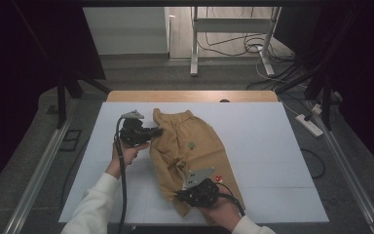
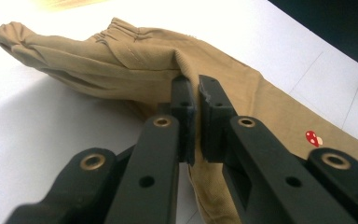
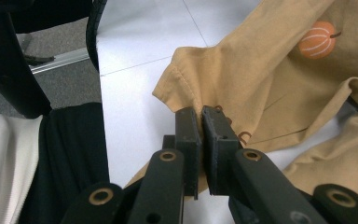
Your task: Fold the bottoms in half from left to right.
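Left tool (image 2: 196, 100) clamped on trousers (image 1: 190, 146) near waistband; right tool (image 3: 200, 122) clamped on leg hem — thin pinches; uneven pull could slip cloth free, bunching it on desk (image 1: 268, 146).

White table top (image 1: 268, 146) wide open right of the tan trousers (image 1: 190, 146) and along the far edge; free passage there. Narrow bare strip on the left, partly taken by left gripper (image 1: 156, 131) and its hand. Near edge crowded: right gripper (image 1: 181, 196), both forearms, trailing cable (image 1: 122, 195). Trousers cover the middle.
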Demonstrator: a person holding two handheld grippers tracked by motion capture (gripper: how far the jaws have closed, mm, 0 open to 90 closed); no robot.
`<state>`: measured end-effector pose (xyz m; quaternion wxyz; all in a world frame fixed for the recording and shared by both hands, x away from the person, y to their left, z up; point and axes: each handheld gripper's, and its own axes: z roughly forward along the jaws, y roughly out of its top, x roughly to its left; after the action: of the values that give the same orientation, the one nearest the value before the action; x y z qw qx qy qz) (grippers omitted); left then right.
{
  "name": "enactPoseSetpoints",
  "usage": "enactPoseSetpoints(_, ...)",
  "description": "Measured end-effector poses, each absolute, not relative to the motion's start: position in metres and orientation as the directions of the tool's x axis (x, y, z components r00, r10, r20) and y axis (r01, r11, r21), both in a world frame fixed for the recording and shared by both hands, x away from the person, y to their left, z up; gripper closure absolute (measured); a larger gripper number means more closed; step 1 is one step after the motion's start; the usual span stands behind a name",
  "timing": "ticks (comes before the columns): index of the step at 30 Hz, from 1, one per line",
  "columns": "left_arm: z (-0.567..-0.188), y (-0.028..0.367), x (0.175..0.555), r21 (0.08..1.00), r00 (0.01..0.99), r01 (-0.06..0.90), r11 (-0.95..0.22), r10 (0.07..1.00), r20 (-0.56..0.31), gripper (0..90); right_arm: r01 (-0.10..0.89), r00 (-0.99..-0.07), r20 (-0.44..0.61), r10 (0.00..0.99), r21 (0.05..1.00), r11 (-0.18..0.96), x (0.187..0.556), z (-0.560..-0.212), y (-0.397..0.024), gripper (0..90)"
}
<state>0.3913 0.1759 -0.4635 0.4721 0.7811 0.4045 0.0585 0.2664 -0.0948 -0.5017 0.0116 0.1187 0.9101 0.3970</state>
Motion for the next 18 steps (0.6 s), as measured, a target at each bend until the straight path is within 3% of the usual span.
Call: enactPoseSetpoints(18, -0.4643, 0.1676, 0.392, 0.786, 0.675, 0.57, -0.24, 0.682, -0.281, 85.1, 0.21, -0.969, 0.067, 0.239, 0.734, 0.646, 0.2662, -0.4981, -0.1029, 84.9)
